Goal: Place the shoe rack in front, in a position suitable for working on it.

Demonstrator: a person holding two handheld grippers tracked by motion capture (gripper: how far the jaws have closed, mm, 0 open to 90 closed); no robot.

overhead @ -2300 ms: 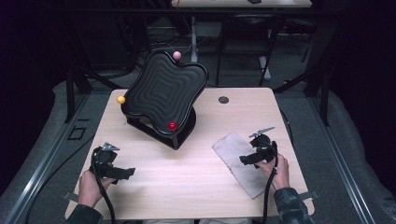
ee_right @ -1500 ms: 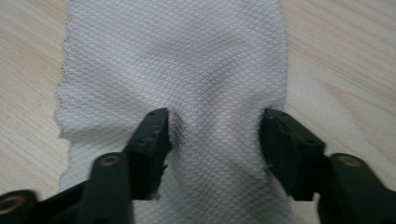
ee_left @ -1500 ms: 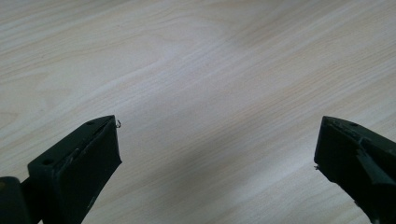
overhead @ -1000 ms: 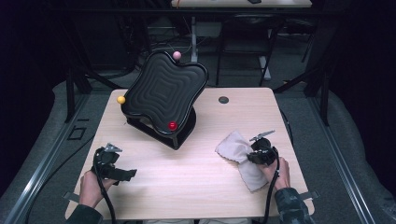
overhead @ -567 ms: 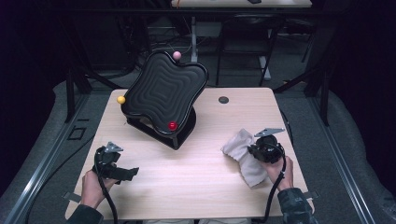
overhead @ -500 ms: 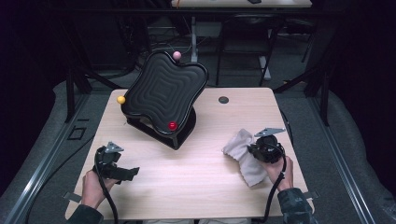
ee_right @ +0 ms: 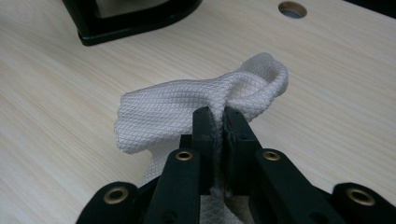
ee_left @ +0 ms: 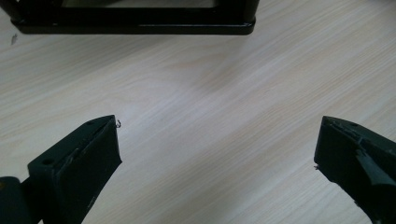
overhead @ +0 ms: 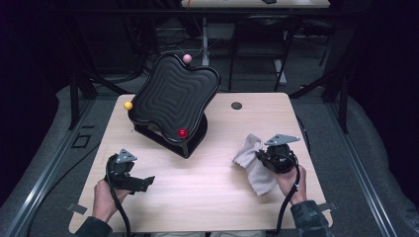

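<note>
A white waffle-weave cloth (overhead: 253, 160) hangs bunched from my right gripper (overhead: 262, 157) at the table's right side, its lower end draping onto the wood. In the right gripper view the black jaws are pinched together on a fold of the cloth (ee_right: 187, 112), and my right gripper (ee_right: 218, 116) holds it lifted off the table. My left gripper (overhead: 148, 180) sits low over the front left of the table; in the left gripper view its fingers (ee_left: 88, 149) stand wide apart over bare wood with nothing between them.
A black wavy tray (overhead: 173, 96) leans tilted on a black stand (overhead: 195, 140) at the back left, with pink (overhead: 187, 59), yellow (overhead: 128, 105) and red (overhead: 183, 133) knobs at its corners. A round hole (overhead: 236, 105) lies in the tabletop behind the cloth.
My right gripper closed on the flat cloth and raised it, bunching it up toward the left. The left gripper crept slightly forward and up.
</note>
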